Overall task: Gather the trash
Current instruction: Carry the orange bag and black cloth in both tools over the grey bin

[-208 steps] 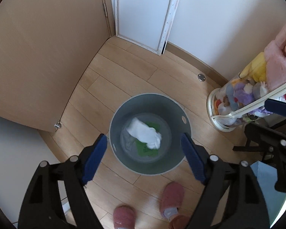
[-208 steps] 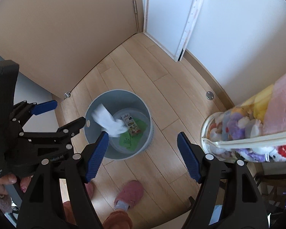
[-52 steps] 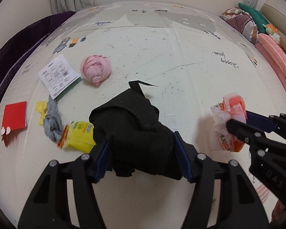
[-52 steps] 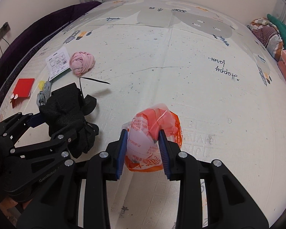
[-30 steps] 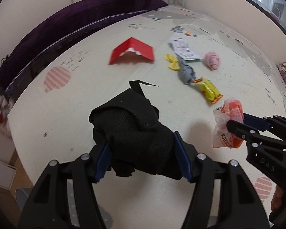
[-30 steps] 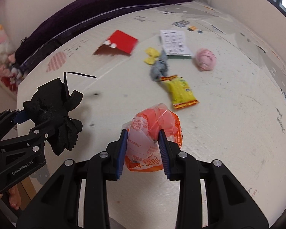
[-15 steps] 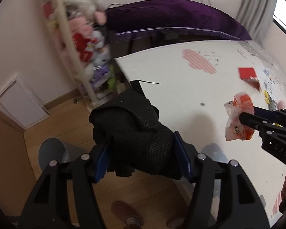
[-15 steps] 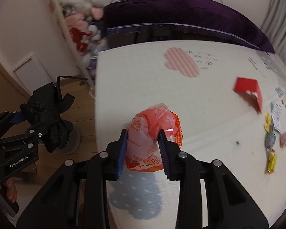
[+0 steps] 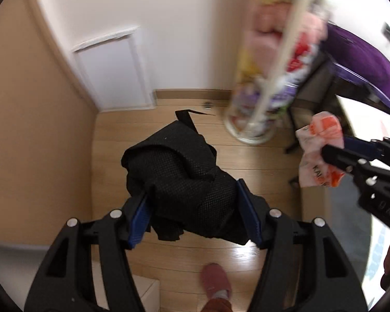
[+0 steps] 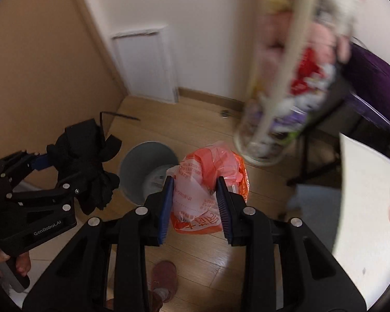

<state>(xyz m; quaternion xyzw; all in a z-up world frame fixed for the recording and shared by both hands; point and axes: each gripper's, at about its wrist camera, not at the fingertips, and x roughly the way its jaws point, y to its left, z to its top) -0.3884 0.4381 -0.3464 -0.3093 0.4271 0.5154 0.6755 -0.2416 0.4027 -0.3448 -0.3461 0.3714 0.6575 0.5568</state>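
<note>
My left gripper (image 9: pixel 193 208) is shut on a crumpled black mesh cloth (image 9: pixel 179 176) held above the wooden floor. It also shows in the right wrist view (image 10: pixel 52 174) with the black cloth (image 10: pixel 85 161). My right gripper (image 10: pixel 195 200) is shut on an orange and white plastic bag (image 10: pixel 208 182). That bag also shows in the left wrist view (image 9: pixel 317 153). A grey trash bin (image 10: pixel 145 166) stands on the floor, below and between the two grippers. In the left wrist view the bin is hidden behind the cloth.
A clear tall bag of plush toys (image 10: pixel 293 78) hangs at the right. A white panel (image 10: pixel 145 65) leans on the wall in the corner. A tan door (image 9: pixel 31 130) is at the left. The white table edge (image 10: pixel 364 208) is at right. My slipper (image 9: pixel 215 280) is below.
Both grippers have swung away from the table to the floor corner, still holding the black cloth and the orange bag. The bin is now in view under them.
</note>
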